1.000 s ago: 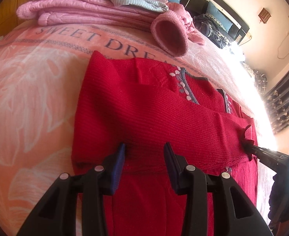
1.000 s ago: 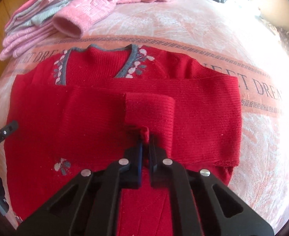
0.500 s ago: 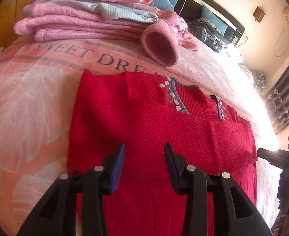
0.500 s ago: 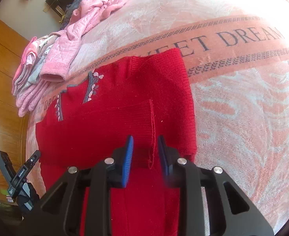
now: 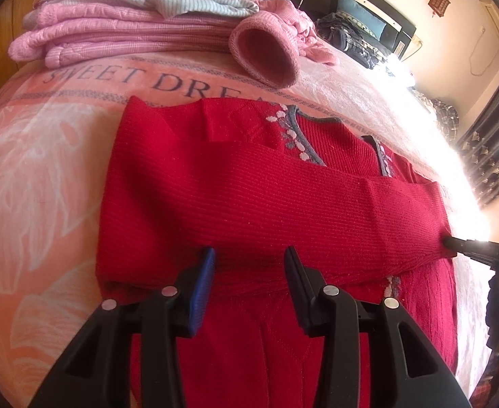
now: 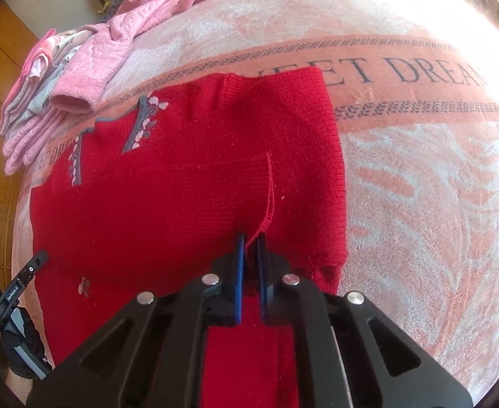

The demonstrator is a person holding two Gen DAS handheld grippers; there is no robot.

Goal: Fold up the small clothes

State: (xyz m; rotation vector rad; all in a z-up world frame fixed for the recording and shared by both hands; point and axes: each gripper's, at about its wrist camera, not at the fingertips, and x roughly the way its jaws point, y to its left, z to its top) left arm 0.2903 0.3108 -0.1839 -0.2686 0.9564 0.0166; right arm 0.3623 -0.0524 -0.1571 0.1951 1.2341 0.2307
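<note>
A red knit sweater with a grey flower-trimmed neckline lies flat on the pink bedspread. One sleeve is folded across its chest. My left gripper hovers open just above the sweater's middle, below that sleeve, with nothing between its fingers. In the right wrist view, my right gripper is shut on the lower corner of the sleeve's cuff. From the left wrist view, the right gripper shows as a black tip pinching the sleeve end.
A stack of folded pink and striped clothes sits at the bed's far left. A loose pink garment's open cuff lies just beyond the sweater's collar. Dark clothes are piled at the headboard. Bare bedspread stretches right of the sweater.
The right gripper held the cuff, opened half a second ago, and has shut again on the cuff's corner. The left gripper stayed open and edged nearer the sweater.
</note>
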